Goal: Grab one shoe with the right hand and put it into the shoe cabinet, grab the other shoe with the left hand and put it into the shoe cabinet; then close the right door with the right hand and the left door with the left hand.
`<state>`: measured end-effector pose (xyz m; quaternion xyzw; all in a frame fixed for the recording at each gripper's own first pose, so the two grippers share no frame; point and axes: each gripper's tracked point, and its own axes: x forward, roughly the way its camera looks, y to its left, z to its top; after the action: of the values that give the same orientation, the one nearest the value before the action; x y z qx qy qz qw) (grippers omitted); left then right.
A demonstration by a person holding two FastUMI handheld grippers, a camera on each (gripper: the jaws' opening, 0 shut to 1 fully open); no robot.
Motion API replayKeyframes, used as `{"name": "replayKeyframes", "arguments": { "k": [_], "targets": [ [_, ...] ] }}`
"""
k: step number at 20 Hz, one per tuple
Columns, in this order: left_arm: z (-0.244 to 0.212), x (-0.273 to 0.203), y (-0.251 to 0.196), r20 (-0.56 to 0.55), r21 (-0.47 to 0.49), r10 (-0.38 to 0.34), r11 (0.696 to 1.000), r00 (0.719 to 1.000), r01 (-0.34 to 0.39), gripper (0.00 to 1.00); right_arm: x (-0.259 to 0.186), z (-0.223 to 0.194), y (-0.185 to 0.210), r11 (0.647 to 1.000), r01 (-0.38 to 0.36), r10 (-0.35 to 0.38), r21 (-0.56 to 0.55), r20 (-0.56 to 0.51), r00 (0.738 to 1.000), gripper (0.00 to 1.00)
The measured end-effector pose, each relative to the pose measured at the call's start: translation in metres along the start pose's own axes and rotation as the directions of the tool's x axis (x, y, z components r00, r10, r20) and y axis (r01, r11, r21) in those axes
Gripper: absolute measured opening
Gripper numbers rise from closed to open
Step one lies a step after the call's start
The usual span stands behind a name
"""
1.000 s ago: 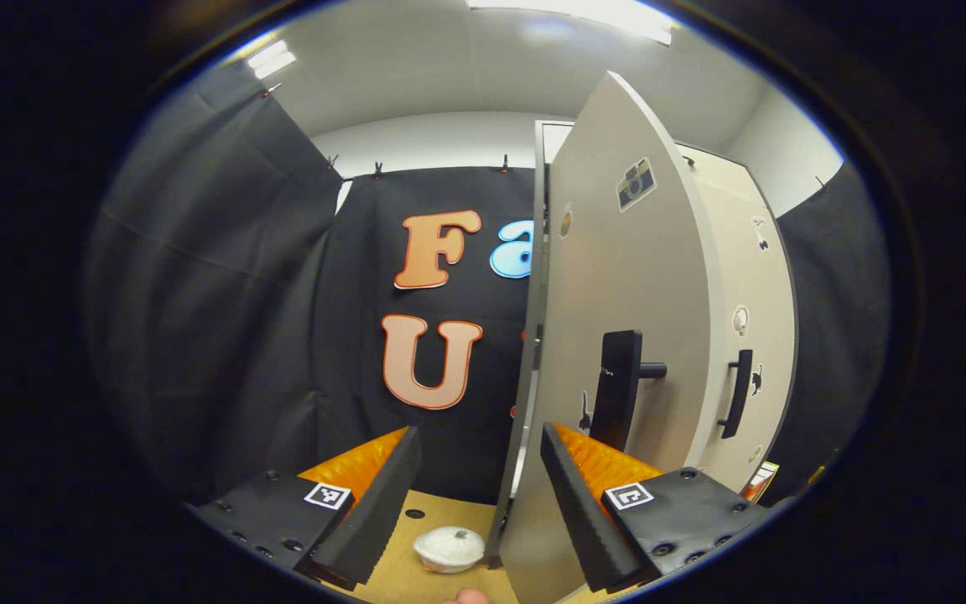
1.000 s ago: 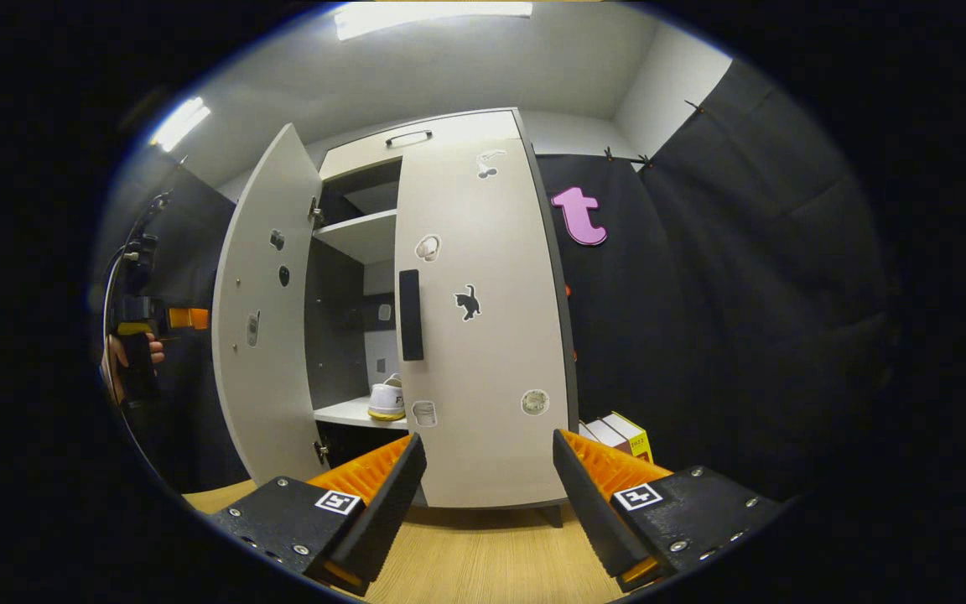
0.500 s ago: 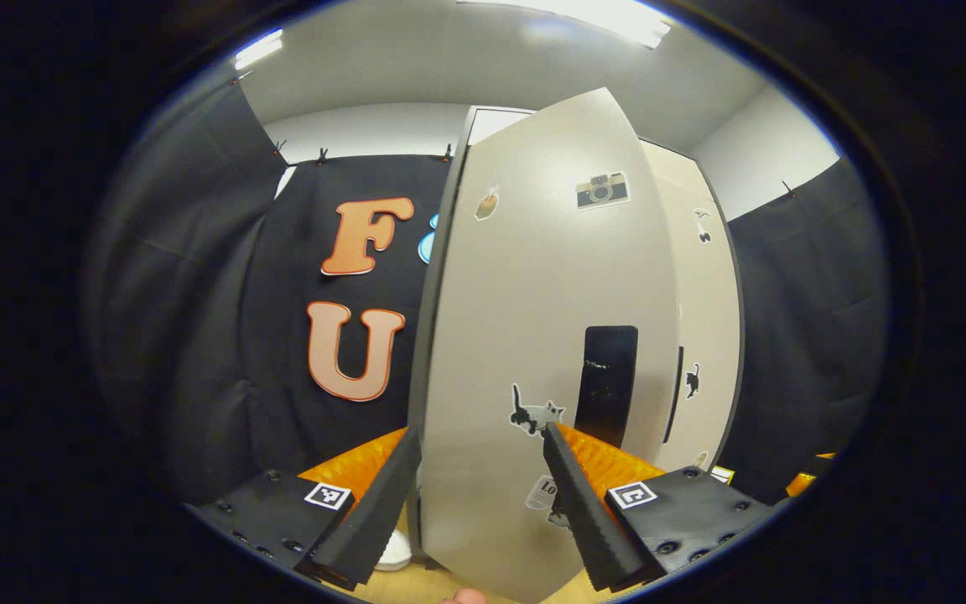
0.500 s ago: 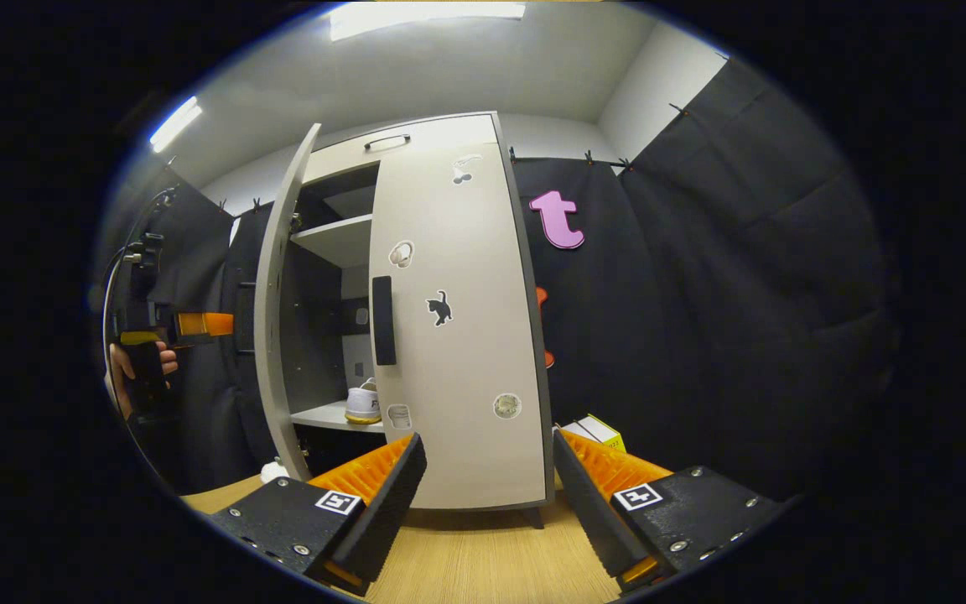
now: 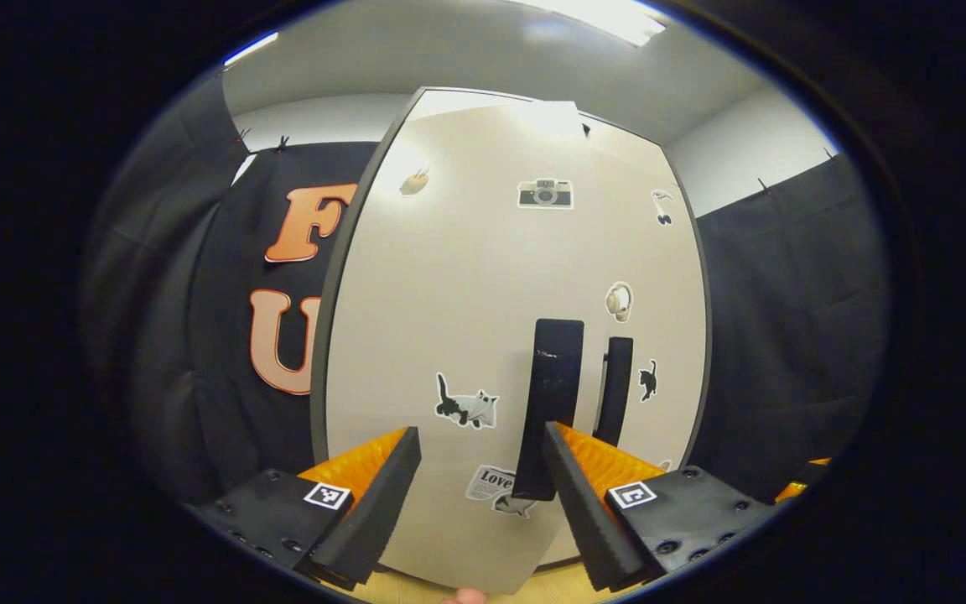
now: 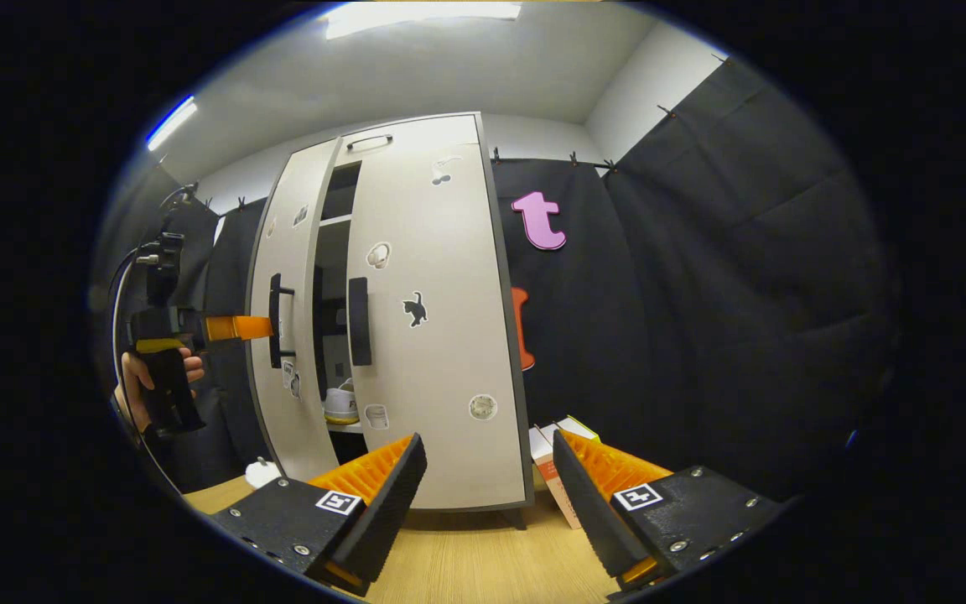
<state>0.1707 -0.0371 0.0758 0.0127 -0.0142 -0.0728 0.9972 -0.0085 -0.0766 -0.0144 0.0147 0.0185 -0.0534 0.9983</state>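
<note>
The shoe cabinet [image 6: 416, 335] stood on the floor [image 6: 483, 562] against the cloth wall. Its right door [image 6: 433, 319] was shut; the left door [image 6: 290, 327] stood slightly ajar. Through the gap, 1 shoe [image 6: 340, 407] sat on a shelf inside. Boxes [image 6: 554, 457] lay right of the cabinet. The left gripper [image 6: 236, 327] hovered just left of the left door's handle [image 6: 276, 320].

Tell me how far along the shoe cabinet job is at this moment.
Done: a white shoe sits on a shelf inside the pale grey shoe cabinet, and the right door looks shut. A second shoe cannot be made out. In hand: the left door is nearly closed, a narrow gap remaining, with the open left gripper facing it. Left: closing that gap. The right gripper is open, idle.
</note>
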Motion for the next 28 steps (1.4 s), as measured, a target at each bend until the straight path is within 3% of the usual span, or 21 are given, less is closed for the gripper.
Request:
{"name": "replayKeyframes", "arguments": {
  "k": [3,5,6,7,19,22,28],
  "targets": [
    [-0.004,0.015,-0.005,-0.013,-0.012,0.004,1.000,1.000,-0.004,0.99,-0.001,0.001,-0.009,1.000,0.016,-0.016,-0.005,0.004,1.000,0.93],
    [-0.007,0.026,-0.008,-0.025,-0.032,0.009,0.999,1.000,-0.010,0.96,-0.001,0.001,-0.013,1.000,0.024,-0.024,-0.004,0.003,1.000,0.94],
    [-0.009,0.031,-0.009,-0.031,-0.040,0.012,0.999,0.999,-0.013,0.99,-0.001,0.000,-0.014,1.000,0.028,-0.028,-0.003,0.001,1.000,0.93],
    [-0.011,0.036,-0.009,-0.036,-0.044,0.016,0.999,0.999,-0.017,0.96,-0.001,0.000,-0.018,0.999,0.032,-0.032,-0.001,0.002,0.999,0.93],
    [-0.019,0.066,-0.014,-0.035,-0.027,0.028,0.999,0.999,-0.029,0.96,0.000,0.002,-0.028,0.999,0.049,-0.049,0.007,0.009,0.999,0.93],
    [-0.008,0.054,-0.024,-0.017,-0.068,-0.030,0.997,0.999,0.029,0.97,0.001,0.001,-0.024,0.999,0.041,-0.041,0.006,0.004,0.999,0.93],
    [0.024,-0.012,-0.014,0.056,0.001,-0.008,1.000,0.998,0.008,0.96,0.007,-0.004,0.002,1.000,-0.020,0.020,0.011,-0.008,1.000,0.94]
  ]
}}
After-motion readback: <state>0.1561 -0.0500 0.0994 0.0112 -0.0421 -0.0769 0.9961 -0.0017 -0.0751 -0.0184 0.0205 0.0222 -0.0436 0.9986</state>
